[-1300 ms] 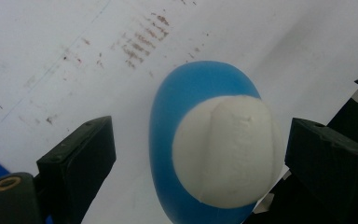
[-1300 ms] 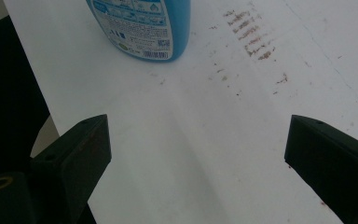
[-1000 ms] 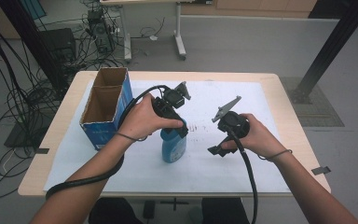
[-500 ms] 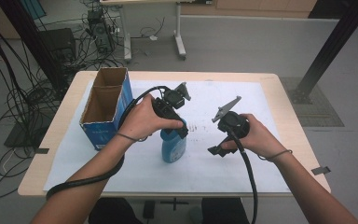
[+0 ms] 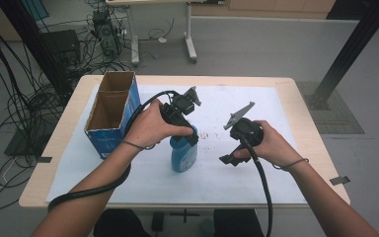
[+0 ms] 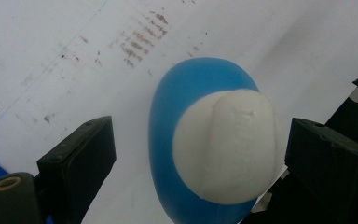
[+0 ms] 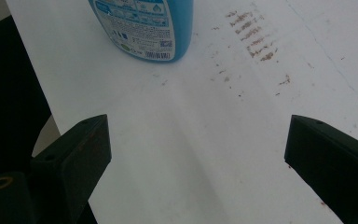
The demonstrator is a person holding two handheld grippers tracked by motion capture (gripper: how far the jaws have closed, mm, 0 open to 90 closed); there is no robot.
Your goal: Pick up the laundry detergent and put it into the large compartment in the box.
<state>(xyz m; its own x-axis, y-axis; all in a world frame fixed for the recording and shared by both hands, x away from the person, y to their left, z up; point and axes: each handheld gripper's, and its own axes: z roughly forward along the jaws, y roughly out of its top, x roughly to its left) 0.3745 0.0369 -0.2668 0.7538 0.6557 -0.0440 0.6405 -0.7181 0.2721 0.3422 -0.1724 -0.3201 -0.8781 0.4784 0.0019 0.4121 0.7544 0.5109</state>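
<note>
Your table is a light wood top with rounded corners, and most of it lies under a white sheet, smooth and matt, marked with brown smudges near its middle. At your left stands an open cardboard box, blue outside, plain brown inside, split into two compartments, both bare as far as you can see. It sits just beside your left hand, not touching the bottle.

The bottle stands upright near the sheet's middle: blue plastic, oval in section, with a printed label on one face and a rounded white cap.

Your left gripper points down over the cap with jaws wide apart; the cap lies between them, nearer the right jaw, and neither jaw is seen to touch it. Your right gripper is held well apart from the bottle, jaws fully spread over bare sheet, holding nothing. A black cable trails from it along your forearm.
</note>
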